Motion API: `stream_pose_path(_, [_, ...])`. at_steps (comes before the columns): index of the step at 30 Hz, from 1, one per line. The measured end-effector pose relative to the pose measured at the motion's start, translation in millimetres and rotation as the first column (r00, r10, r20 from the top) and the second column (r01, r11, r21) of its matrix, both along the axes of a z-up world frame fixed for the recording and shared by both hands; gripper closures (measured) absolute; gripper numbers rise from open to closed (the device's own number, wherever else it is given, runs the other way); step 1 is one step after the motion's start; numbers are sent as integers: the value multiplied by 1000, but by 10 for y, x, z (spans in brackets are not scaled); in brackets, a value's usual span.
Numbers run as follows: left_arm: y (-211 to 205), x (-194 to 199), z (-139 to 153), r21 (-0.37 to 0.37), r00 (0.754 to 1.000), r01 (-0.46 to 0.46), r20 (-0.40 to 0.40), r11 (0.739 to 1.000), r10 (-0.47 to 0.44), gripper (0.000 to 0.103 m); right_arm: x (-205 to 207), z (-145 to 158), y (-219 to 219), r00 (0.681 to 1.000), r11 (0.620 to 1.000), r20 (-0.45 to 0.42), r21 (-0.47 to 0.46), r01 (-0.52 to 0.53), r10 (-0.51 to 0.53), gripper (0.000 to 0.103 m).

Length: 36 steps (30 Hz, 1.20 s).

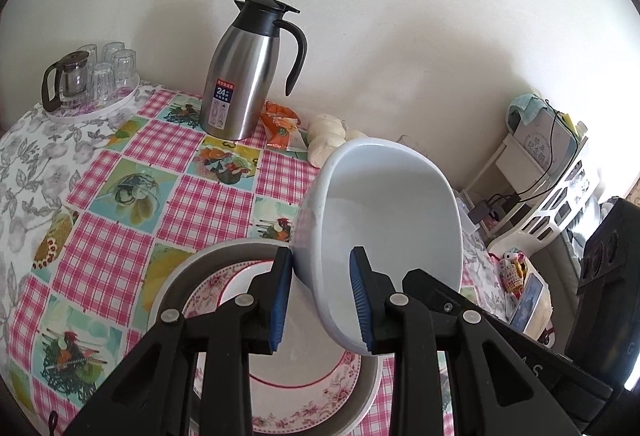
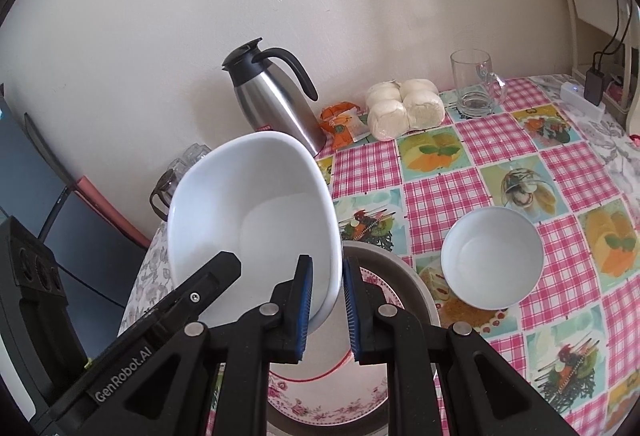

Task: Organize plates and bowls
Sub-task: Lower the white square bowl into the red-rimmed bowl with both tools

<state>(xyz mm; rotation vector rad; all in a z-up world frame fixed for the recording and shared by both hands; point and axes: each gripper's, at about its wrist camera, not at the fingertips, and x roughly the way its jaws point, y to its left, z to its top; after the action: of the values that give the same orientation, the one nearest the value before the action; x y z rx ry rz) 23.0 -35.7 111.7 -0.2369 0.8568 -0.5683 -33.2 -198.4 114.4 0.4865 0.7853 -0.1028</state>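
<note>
A large white bowl (image 1: 384, 220) hangs tilted above a floral-rimmed plate (image 1: 296, 388) that lies in a grey dish (image 1: 176, 276). My left gripper (image 1: 320, 300) is shut on the bowl's rim, one blue pad outside the wall and one inside. In the right wrist view the same bowl (image 2: 248, 220) is held by my right gripper (image 2: 326, 310), shut on its other rim, above the plate (image 2: 320, 400) and the grey dish (image 2: 416, 288). A small white bowl (image 2: 492, 256) stands upright on the checked tablecloth to the right.
A steel thermos jug (image 1: 240, 76), an orange snack packet (image 1: 280, 124) and bagged white buns (image 2: 404, 108) stand near the wall. A glass mug (image 2: 474, 82) is at the back right. A tray of glasses and a glass teapot (image 1: 88, 76) is at the far left.
</note>
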Motion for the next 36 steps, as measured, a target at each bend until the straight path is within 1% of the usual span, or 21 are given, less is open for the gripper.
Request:
stream_pose_path(5, [18,-44,-47,23,999,-17,-38,1000,18,73,-29,-19,20,1000,1000,-25,-7,-19,19,86])
stream_pose_path(9, [73,-42,-100,35,997,-34,-65,999,36,73,-10,-128,74,997,999,-67,-1,-46,46,86])
stream_pose_path(12, [105,-22,-139,39,995,-38,-88,999,41,73,7,-183,92,995,998,-82,12,-55,56,86])
stream_pose_path(16, [126,7,-186,54,992,-46,-112,998,52,73,25,-238,146,993,998,-101,-1,-64,64,85])
stream_pose_path(26, [200,83,-303,47,982,-57,-176,997,64,73,105,-375,215,985,997,-151,6,-83,83,84])
stream_pose_path(31, [205,105,-353,48,979,-54,-195,997,62,73,126,-414,210,983,997,-163,12,-81,82,83])
stream_pose_path(36, [228,138,-433,29,970,-59,-235,998,64,73,137,-452,203,981,997,-179,15,-78,79,83])
